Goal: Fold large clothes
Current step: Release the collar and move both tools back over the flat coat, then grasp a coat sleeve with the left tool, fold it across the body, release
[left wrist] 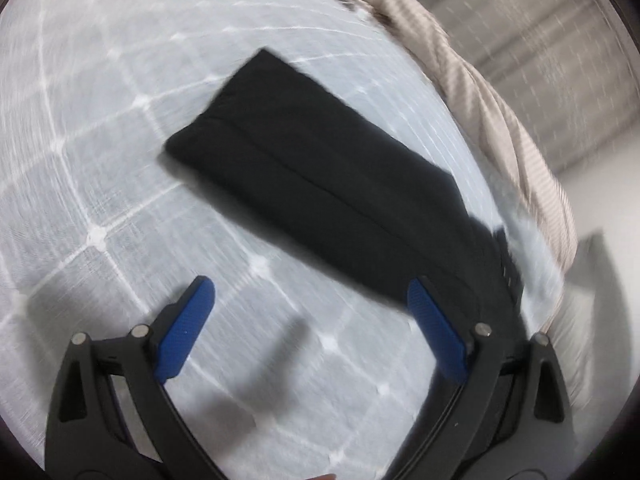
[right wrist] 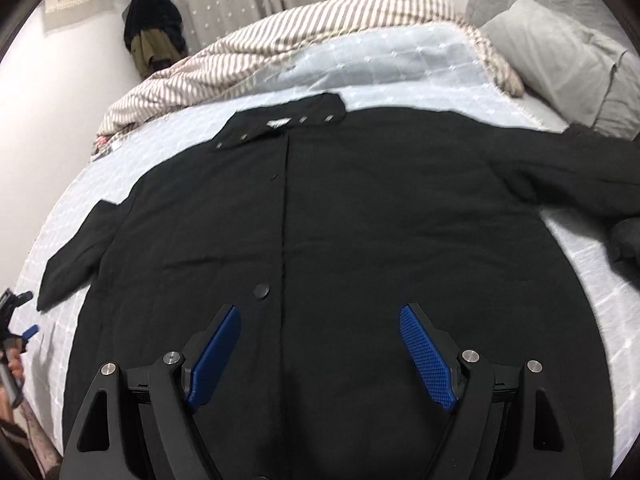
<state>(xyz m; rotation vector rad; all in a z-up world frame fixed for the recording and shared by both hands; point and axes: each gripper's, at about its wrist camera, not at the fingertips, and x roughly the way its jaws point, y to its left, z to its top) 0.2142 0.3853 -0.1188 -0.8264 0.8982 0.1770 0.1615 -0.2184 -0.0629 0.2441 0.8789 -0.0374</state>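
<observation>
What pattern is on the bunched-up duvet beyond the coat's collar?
Beige-and-white stripes on the duvet; clearest in the right wrist view, beyond the black coat.

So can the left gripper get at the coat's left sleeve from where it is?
Probably yes. The left gripper is open just short of the sleeve, which lies flat on the bedspread with nothing on or in front of it.
</observation>
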